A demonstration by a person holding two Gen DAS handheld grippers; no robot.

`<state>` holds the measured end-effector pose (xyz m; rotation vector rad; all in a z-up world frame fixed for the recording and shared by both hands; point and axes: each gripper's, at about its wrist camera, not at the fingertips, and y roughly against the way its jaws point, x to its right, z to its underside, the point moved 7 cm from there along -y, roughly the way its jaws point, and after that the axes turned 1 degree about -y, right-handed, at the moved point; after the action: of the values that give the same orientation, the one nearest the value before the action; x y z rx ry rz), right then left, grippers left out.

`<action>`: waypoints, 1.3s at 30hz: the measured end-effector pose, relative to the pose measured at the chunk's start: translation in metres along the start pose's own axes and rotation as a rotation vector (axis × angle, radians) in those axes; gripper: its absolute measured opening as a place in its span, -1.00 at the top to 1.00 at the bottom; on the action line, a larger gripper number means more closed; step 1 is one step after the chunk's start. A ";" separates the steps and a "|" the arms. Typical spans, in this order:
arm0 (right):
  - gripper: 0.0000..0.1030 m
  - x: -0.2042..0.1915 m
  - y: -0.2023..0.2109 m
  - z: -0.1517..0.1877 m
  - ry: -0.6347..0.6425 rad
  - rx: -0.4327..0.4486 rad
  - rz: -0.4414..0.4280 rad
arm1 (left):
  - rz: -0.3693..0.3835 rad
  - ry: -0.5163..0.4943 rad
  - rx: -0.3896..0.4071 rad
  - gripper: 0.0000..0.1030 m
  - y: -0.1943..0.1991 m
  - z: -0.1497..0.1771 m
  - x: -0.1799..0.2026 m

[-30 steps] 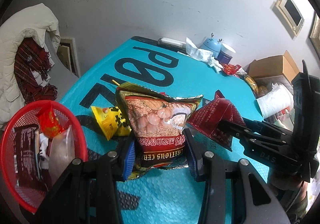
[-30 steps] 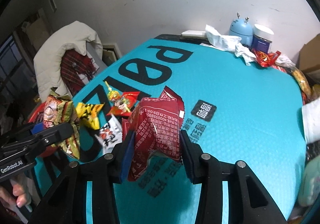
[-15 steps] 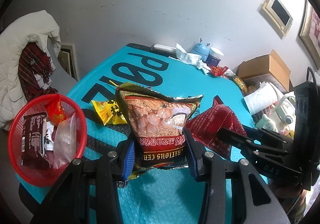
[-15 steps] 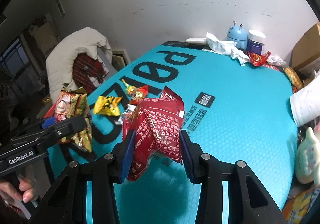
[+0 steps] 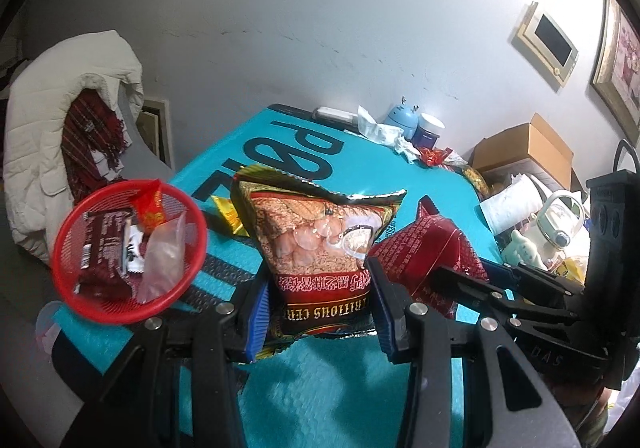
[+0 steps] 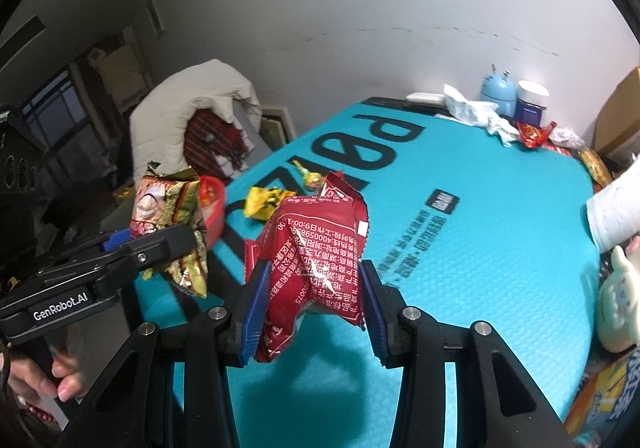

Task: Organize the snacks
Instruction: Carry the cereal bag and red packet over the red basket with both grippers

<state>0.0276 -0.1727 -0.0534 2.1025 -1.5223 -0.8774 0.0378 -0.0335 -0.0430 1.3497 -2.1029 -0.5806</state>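
Note:
My left gripper is shut on a brown and gold cereal bag, lifted above the teal mat. My right gripper is shut on a crinkled red snack pack, also in the air. In the left wrist view the red pack hangs just right of the cereal bag. A red mesh basket with several snacks in it sits at the mat's left edge, left of the left gripper. A yellow packet and a candy lie on the mat beyond.
A white coat and plaid scarf drape over a chair left of the table. At the far end stand a blue gadget, a jar, tissues and red wrappers. Cardboard boxes, a white roll and a kettle crowd the right side.
Both grippers have risen and drawn back with their packs still held. The red basket now lies further up and nearer the middle of the left wrist view.

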 end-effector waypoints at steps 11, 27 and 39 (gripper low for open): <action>0.17 -0.045 -0.004 -0.004 0.072 0.006 -0.110 | -0.060 0.071 0.051 0.17 0.035 0.008 -0.029; 0.17 -0.108 -0.029 -0.048 0.175 0.033 -0.213 | -0.169 0.104 0.138 0.17 0.066 -0.020 -0.086; 0.17 -0.129 -0.074 -0.079 0.219 0.023 -0.203 | -0.259 0.124 0.128 0.17 0.049 -0.040 -0.142</action>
<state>0.1059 -0.0302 -0.0112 2.3137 -1.2310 -0.6709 0.0785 0.1137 -0.0152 1.7018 -1.9069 -0.4580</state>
